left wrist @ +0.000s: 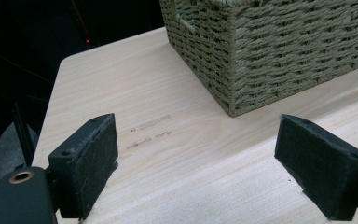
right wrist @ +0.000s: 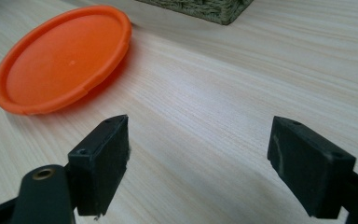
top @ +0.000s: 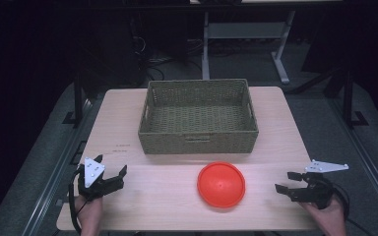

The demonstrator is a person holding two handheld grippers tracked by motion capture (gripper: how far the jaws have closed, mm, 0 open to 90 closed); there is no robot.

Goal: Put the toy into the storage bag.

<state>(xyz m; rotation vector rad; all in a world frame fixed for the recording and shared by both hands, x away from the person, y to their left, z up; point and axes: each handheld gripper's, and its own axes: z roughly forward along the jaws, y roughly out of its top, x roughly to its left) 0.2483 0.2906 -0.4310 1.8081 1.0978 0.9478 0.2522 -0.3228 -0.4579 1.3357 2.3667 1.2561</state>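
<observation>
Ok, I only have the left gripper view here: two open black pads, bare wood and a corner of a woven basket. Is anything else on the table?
Observer: Yes, an orange plate lies upside down in front of the basket, apart from it.
Operator: Anything inside the basket?
Observer: No, the high view shows its woven floor bare.
Operator: Where are the other tongs?
Observer: The right tongs sit near the table's right edge, jaws open and pointing toward the plate, holding nothing.

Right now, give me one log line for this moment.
left gripper: open, empty | right gripper: open, empty | orange plate: on table, untouched | wicker basket: empty
</observation>
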